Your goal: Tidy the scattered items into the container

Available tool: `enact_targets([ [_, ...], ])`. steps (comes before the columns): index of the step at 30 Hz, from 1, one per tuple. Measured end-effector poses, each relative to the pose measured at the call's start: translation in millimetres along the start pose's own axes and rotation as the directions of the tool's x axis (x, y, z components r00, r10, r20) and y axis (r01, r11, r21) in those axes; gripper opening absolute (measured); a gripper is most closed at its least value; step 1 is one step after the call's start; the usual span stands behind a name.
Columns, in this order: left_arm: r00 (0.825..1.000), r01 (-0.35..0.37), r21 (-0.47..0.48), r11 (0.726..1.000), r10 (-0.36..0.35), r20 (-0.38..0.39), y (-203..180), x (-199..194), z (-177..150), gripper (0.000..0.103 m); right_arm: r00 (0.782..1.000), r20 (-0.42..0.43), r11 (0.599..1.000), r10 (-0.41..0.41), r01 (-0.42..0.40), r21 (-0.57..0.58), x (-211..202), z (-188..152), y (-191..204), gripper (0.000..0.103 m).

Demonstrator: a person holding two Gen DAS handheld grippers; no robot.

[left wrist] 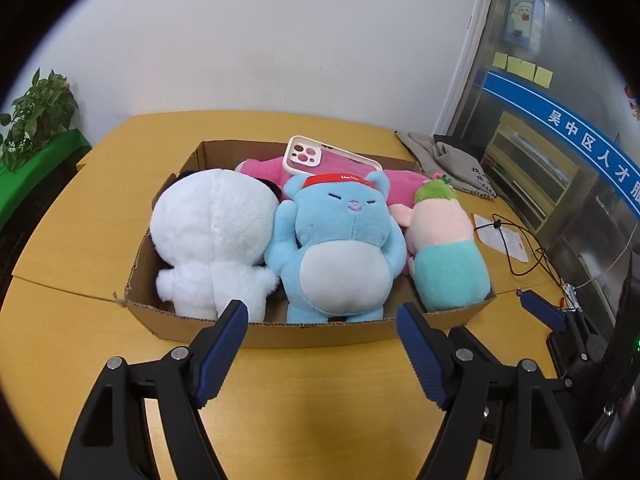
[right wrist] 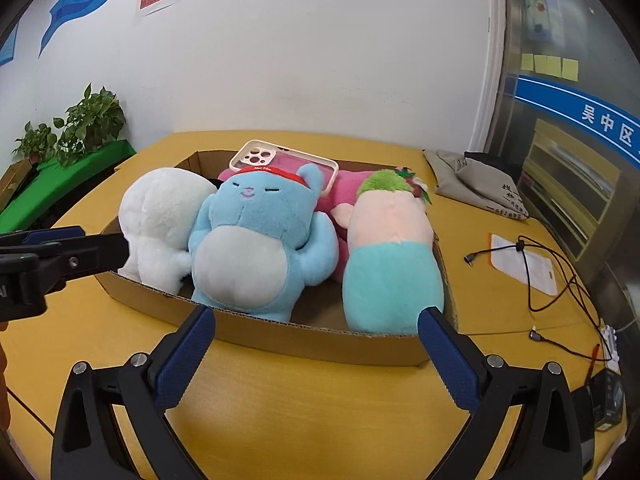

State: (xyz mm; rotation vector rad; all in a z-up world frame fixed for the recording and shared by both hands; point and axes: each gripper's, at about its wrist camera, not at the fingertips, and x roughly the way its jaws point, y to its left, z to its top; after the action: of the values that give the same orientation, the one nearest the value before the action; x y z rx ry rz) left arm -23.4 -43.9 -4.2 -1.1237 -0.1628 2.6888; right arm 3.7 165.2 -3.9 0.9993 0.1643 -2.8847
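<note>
Both grippers hover short of the cardboard box [left wrist: 280,330] — left gripper [left wrist: 322,354] and right gripper [right wrist: 316,354] with jaws spread wide, holding nothing. Inside the box, side by side, lie a white plush [left wrist: 214,236], a blue bear [left wrist: 338,240] and a green-haired doll [left wrist: 446,248]; behind them a phone case [left wrist: 328,158] rests on something pink, probably another plush. Judging by the filled box, tidying looks nearly done.

The pink plush toy [left wrist: 402,190] lay mostly hidden under the phone case [left wrist: 330,158] and blue bear [left wrist: 340,240].
</note>
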Motion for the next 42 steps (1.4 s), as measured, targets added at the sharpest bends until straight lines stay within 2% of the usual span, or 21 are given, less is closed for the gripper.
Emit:
enact_targets([
  [12,1.0,-0.018,0.02,1.0,0.018,0.009,-5.8,-15.0,-24.4,0.077,1.0,0.016,1.0,0.002,-0.002,0.003,-20.9,-13.1,5.1,0.103],
  [33,0.998,-0.056,0.024,0.998,0.056,-0.023,-2.1,-1.9,-30.4,0.077,1.0,0.001,1.0,0.004,-0.004,0.013,-18.9,-17.2,5.1,0.103],
  [42,0.997,-0.07,0.057,0.996,0.072,-0.035,-6.2,7.3,-31.0,0.077,1.0,-0.007,1.0,-0.009,0.009,0.017,-11.7,-17.8,2.1,0.103],
])
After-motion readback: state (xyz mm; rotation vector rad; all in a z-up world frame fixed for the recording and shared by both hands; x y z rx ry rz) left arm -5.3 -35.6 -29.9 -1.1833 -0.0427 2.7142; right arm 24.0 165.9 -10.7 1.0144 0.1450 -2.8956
